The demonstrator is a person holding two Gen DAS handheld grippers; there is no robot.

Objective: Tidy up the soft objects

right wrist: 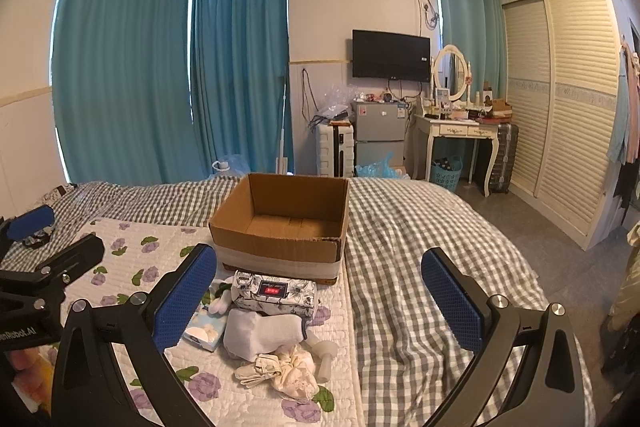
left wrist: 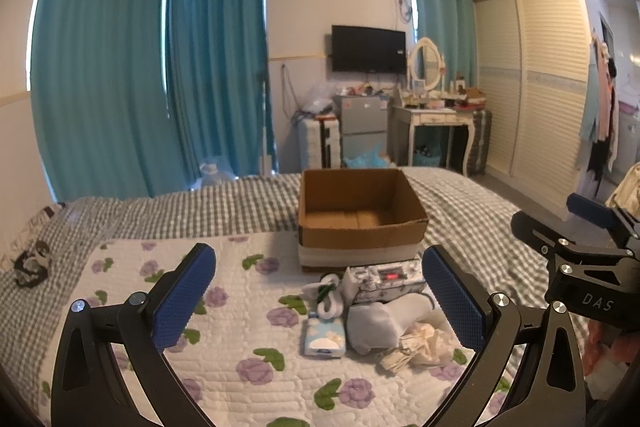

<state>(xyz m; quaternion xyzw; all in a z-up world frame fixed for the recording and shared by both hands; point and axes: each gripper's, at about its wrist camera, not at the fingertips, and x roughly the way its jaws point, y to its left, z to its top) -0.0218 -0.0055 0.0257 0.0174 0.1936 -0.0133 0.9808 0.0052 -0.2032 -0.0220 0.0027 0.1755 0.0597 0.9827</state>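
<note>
An open, empty cardboard box [left wrist: 360, 211] stands on the bed; it also shows in the right wrist view [right wrist: 280, 223]. In front of it lies a pile of soft things: a floral tissue pack [right wrist: 276, 293], a grey-white sock [right wrist: 260, 333], a blue tissue packet [left wrist: 325, 337], a cream crumpled cloth [right wrist: 288, 373] and a small white plush toy [left wrist: 326, 297]. My left gripper [left wrist: 320, 303] is open, above and just short of the pile. My right gripper [right wrist: 320, 303] is open, with the pile by its left finger. Both are empty.
The pile lies on a white quilt with purple flowers [left wrist: 224, 307] over a grey checked bedspread [right wrist: 420, 247]. A small dark item [left wrist: 32, 263] lies at the bed's left. Beyond the bed are teal curtains, a small fridge [right wrist: 378, 135], a dressing table [right wrist: 456, 131] and a wardrobe [right wrist: 560, 107].
</note>
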